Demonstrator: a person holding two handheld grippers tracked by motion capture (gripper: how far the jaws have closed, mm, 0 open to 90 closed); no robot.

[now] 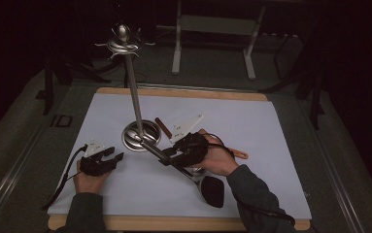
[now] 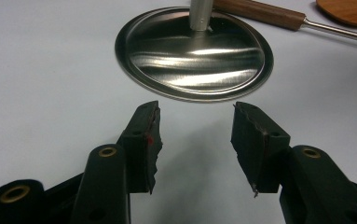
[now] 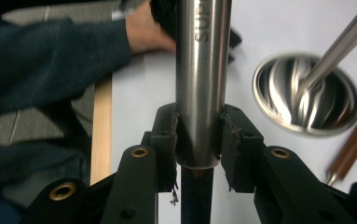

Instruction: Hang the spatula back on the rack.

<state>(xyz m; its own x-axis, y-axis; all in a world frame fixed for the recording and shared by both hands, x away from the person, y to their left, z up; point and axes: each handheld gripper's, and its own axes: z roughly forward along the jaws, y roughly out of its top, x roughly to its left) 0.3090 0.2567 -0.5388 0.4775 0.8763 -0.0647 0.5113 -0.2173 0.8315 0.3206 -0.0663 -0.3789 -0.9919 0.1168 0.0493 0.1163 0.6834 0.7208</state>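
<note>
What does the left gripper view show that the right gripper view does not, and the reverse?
Particular to the left gripper view: the open, empty jaws of the left gripper, and an orange wooden blade. Particular to the right gripper view: the right gripper shut on a steel handle, and a dark sleeve. Shared: the round steel base and a brown wooden handle.

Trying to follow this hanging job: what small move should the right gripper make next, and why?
Probably lift the steel-handled utensil toward the hooks at the top of the stand. The right gripper is clamped on its handle, the black head lies low near the table edge, and the left gripper rests open and idle.
</note>
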